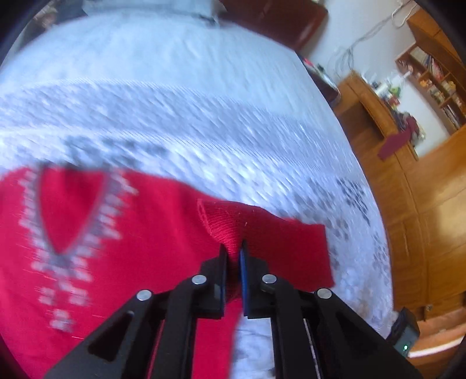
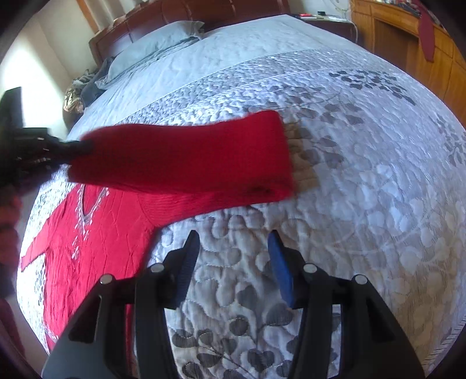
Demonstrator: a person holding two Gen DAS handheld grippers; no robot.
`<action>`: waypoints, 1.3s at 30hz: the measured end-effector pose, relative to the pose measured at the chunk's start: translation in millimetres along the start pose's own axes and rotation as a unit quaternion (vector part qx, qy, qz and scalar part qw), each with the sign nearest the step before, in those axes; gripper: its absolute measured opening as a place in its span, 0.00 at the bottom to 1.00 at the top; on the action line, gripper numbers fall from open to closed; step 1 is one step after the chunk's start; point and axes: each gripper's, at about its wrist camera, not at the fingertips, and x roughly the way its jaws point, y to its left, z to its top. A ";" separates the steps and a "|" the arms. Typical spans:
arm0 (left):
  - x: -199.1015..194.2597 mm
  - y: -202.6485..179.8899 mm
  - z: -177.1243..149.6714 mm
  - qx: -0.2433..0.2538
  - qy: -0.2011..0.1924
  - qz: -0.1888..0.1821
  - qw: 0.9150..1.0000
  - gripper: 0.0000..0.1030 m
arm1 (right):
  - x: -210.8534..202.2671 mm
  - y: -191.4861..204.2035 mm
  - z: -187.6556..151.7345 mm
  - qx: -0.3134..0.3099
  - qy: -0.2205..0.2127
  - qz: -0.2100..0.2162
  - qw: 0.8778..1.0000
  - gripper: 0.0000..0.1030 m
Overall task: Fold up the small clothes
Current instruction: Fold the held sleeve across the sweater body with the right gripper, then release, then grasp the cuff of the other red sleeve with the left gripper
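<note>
1. One red garment (image 2: 96,242) lies spread on the bed (image 2: 364,180) — a small top with a pale, patterned V-neckline (image 1: 70,210), its body flat on the quilted grey-and-white cover toward the cover's left part in the right wrist view.
2. Two sleeves show. One sleeve (image 2: 186,157) is lifted off the cover and stretched out across it above the garment's body, its cuff end toward the middle of the bed; the other sleeve (image 2: 33,250) lies flat, sticking out from the body toward the bed's near-left edge.
3. The left hand-held gripper (image 1: 233,253) is clenched on the raised sleeve — red knit bunches between its two fingers, well above the neckline's side of the garment.
4. The right hand-held gripper (image 2: 233,242) is released: its two fingers stand apart over bare cover, just beside the garment's body and below the raised sleeve, with nothing between them.
5. One pale blue pillow (image 2: 151,46) rests at the head of the bed, against one dark wooden headboard (image 2: 180,14).
6. Beyond the bed's far side stands wooden furniture (image 1: 407,175), with shelves (image 1: 437,81) of small items too small to count.
</note>
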 end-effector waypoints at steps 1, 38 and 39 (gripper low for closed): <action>-16.2 17.0 5.6 0.000 -0.013 0.013 1.000 0.07 | 1.5 5.2 -1.2 -0.007 0.002 0.002 1.000 0.47; 2.4 243.1 -32.2 -0.063 0.028 0.160 0.985 0.40 | 80.2 100.7 54.3 0.054 0.191 0.132 0.971 0.82; 1.6 244.0 -33.8 -0.064 0.023 0.156 0.985 0.40 | 84.4 101.6 57.8 0.057 0.202 0.118 0.971 0.82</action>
